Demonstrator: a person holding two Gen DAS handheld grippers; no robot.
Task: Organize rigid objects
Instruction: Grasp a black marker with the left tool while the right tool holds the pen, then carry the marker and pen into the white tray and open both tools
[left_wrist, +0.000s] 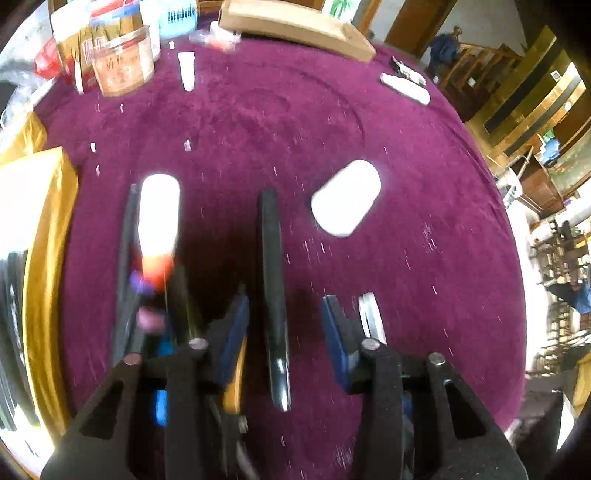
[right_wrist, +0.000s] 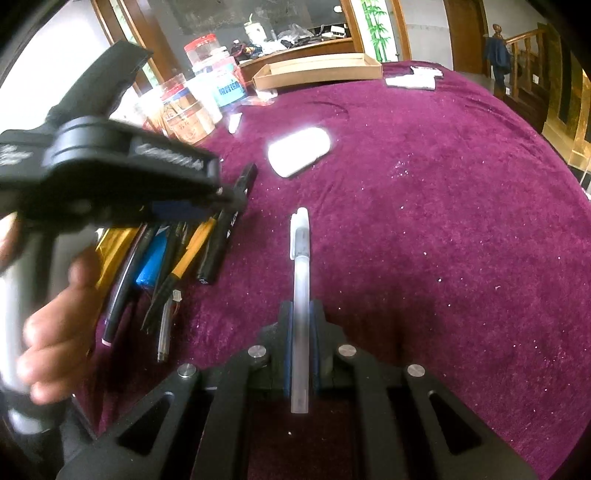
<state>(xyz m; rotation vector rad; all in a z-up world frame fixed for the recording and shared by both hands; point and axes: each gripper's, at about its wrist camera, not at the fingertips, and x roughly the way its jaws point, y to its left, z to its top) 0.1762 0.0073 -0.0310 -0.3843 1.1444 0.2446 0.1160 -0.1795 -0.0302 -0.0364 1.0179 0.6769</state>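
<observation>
My right gripper (right_wrist: 301, 314) is shut on a white translucent pen (right_wrist: 300, 266) that points forward above the purple tablecloth (right_wrist: 424, 221). My left gripper (left_wrist: 284, 314) is open, its blue pads on either side of a black marker (left_wrist: 272, 295) without touching it. The left gripper also shows in the right wrist view (right_wrist: 221, 192), held by a hand over a row of pens and markers (right_wrist: 177, 266). A white bottle with an orange neck (left_wrist: 157, 221) lies left of the left gripper. A white oval case (left_wrist: 347, 197) lies ahead to the right; it also shows in the right wrist view (right_wrist: 299, 151).
Jars and snack packets (left_wrist: 118, 62) stand at the far left. A flat cardboard box (left_wrist: 295, 26) lies at the back. A gold box (left_wrist: 33, 206) sits at the left edge. White items (left_wrist: 404, 88) lie at the far right, and a white tube (left_wrist: 186, 70) near the jars.
</observation>
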